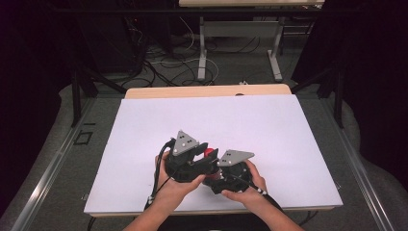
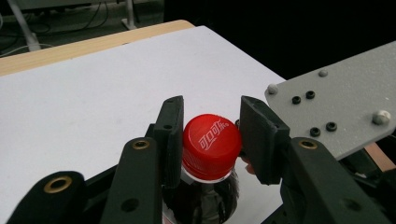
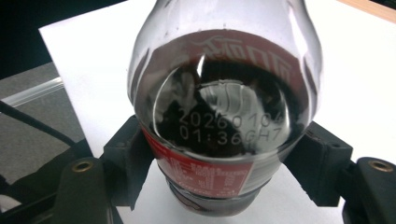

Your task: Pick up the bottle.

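The cap (image 2: pixel 211 145) is glossy red plastic with a ribbed side. The bottle (image 3: pixel 224 93) is clear, shiny plastic with a glossy label. The gripper's black jaws look matt; its plate (image 2: pixel 341 109) is rough, speckled grey. The table (image 1: pixel 269 125) is matt white, edged in wood.

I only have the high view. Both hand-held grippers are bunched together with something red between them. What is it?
Observer: A red bottle cap. The left gripper view shows the left hand-held gripper with its jaws shut on the cap's sides.
Operator: And the right one?
Observer: The right hand-held gripper is shut on the bottle's body, at the red label.
Operator: Bottle empty?
Observer: No. The right gripper view shows dark liquid inside the clear bottle, with a printed code on its shoulder.
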`<state>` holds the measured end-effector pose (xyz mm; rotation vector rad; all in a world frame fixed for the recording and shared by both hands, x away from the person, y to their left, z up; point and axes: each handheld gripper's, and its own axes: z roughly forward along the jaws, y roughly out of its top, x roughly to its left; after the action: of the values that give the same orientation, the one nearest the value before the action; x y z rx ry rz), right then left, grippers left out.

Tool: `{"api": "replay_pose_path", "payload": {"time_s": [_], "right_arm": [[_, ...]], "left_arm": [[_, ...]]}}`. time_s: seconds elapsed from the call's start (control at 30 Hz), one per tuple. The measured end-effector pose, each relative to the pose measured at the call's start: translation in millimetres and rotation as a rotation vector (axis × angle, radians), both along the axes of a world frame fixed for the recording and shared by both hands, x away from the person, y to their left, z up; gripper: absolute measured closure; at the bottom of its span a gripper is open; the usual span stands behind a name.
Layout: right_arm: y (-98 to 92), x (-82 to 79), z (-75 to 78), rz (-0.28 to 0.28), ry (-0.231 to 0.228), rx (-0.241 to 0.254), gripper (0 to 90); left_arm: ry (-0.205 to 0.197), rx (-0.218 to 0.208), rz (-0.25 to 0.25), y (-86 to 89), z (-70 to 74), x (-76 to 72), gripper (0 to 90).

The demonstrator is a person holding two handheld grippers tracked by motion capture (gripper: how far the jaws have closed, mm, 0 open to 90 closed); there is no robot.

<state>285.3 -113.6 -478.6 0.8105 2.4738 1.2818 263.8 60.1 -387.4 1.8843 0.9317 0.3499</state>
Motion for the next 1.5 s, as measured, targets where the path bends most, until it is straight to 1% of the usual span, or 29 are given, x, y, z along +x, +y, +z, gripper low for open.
{"api": "replay_pose_path", "payload": {"time_s": [0.07, 0.1, 0.13, 0.17, 0.2, 0.23, 0.27, 0.3, 0.33, 0.4, 0.43, 0.47, 0.53, 0.57, 0.6, 0.63, 0.7, 0.73, 0.8, 0.9, 0.93, 1.0, 1.1, 1.2, 1.27, 1.33, 1.43, 1.47, 1.5], "right_arm": [[0.5, 0.1, -0.7, 0.005, -0.007, 0.006, 28.8], [0.0, 0.3, -0.3, 0.019, 0.004, 0.007, 28.8], [0.0, 0.3, -0.3, 0.019, 0.004, 0.007, 28.8], [0.5, -0.5, -0.5, 0.032, -0.003, 0.012, 28.8], [0.5, -0.5, -0.5, 0.032, -0.003, 0.012, 28.8], [0.7, -1.0, -0.4, 0.05, -0.009, 0.015, 28.8], [0.6, -1.2, -0.2, 0.061, -0.009, 0.019, 28.8], [0.7, -1.8, 0.2, 0.066, 0.003, 0.023, 28.8], [0.6, -1.3, 0.5, 0.078, 0.002, 0.028, 28.8], [0.8, -1.8, 0.7, 0.09, -0.001, 0.032, 28.8], [0.3, -1.8, 1.5, 0.108, 0.01, 0.022, 28.8], [0.8, -1.8, 1.1, 0.114, 0.006, 0.027, 28.8], [1.1, -2.0, 1.2, 0.134, 0.009, 0.032, 28.8], [1.1, -2.0, 1.2, 0.134, 0.009, 0.032, 28.8], [1.9, -2.7, 1.1, 0.146, 0.012, 0.035, 28.8], [1.9, -2.8, 1.7, 0.164, 0.021, 0.023, 28.7], [3.1, -3.3, 1.0, 0.162, 0.01, 0.029, 28.8], [3.5, -3.7, 1.3, 0.176, 0.019, 0.023, 28.8], [5.2, -4.7, -0.1, 0.178, 0.014, 0.027, 28.8], [5.4, -5.0, -0.3, 0.186, 0.013, 0.026, 28.8], [5.5, -4.9, -0.2, 0.196, 0.017, 0.026, 28.8], [5.5, -4.9, -0.2, 0.2, 0.017, 0.026, 28.8], [5.2, -5.4, 0.5, 0.21, 0.026, 0.02, 28.8], [5.8, -5.5, 0.2, 0.217, 0.03, 0.022, 28.7], [6.1, -5.9, -0.1, 0.215, 0.033, 0.021, 28.8], [6.3, -5.7, -0.9, 0.203, 0.026, 0.027, 28.8], [4.6, -4.3, -0.2, 0.184, 0.029, 0.025, 28.8], [3.9, -3.7, -0.4, 0.158, 0.018, 0.029, 28.8], [3.9, -3.7, -0.4, 0.158, 0.018, 0.029, 28.8]], "left_arm": [[0.007, -0.007, -0.031, 3.3, 1.2, 1.8, 60.3], [0.0, -0.017, -0.047, 5.5, 1.7, 2.9, 54.7], [-0.008, -0.023, -0.063, 7.7, 2.5, 4.0, 54.7], [-0.017, -0.03, -0.091, 11.3, 3.7, 5.4, 49.3], [-0.027, -0.042, -0.111, 14.7, 4.8, 6.7, 49.3], [-0.039, -0.04, -0.13, 18.5, 6.2, 8.6, 43.0], [-0.039, -0.044, -0.164, 21.8, 7.4, 10.6, 40.4], [-0.038, -0.058, -0.236, 30.2, 9.4, 15.1, 39.8], [-0.038, -0.058, -0.236, 30.2, 9.4, 15.1, 39.7], [-0.026, -0.074, -0.306, 37.8, 10.4, 18.6, 39.0], [-0.017, -0.067, -0.38, 42.4, 10.0, 21.0, 39.0], [-0.023, -0.047, -0.424, 44.4, 9.4, 22.5, 38.9], [-0.003, -0.041, -0.48, 46.3, 7.1, 23.8, 38.9], [-0.003, -0.041, -0.48, 46.3, 7.1, 23.8, 38.9], [0.004, -0.034, -0.499, 47.2, 4.4, 26.3, 39.1], [0.004, -0.034, -0.499, 47.2, 4.4, 26.3, 40.3], [0.01, -0.022, -0.497, 47.0, 1.5, 28.8, 41.6], [0.017, -0.028, -0.5, 46.7, -0.2, 30.2, 41.6], [0.028, -0.023, -0.517, 47.0, -2.2, 33.0, 44.6], [0.028, -0.034, -0.534, 47.7, -4.9, 36.0, 48.7], [0.025, -0.039, -0.543, 48.0, -5.3, 36.3, 52.7], [0.008, -0.043, -0.558, 47.7, -5.6, 35.3, 53.5], [0.001, -0.041, -0.585, 47.1, -5.4, 34.1, 60.1], [-0.005, -0.035, -0.589, 45.5, -5.7, 32.7, 61.2], [-0.004, -0.029, -0.573, 45.2, -5.6, 31.8, 61.5], [-0.003, -0.03, -0.541, 45.3, -5.8, 30.9, 61.7], [-0.001, -0.053, -0.475, 44.6, -6.8, 29.6, 61.9], [-0.011, -0.054, -0.453, 43.8, -7.3, 28.8, 61.9], [-0.016, -0.053, -0.43, 42.5, -7.6, 27.7, 62.0]]}}
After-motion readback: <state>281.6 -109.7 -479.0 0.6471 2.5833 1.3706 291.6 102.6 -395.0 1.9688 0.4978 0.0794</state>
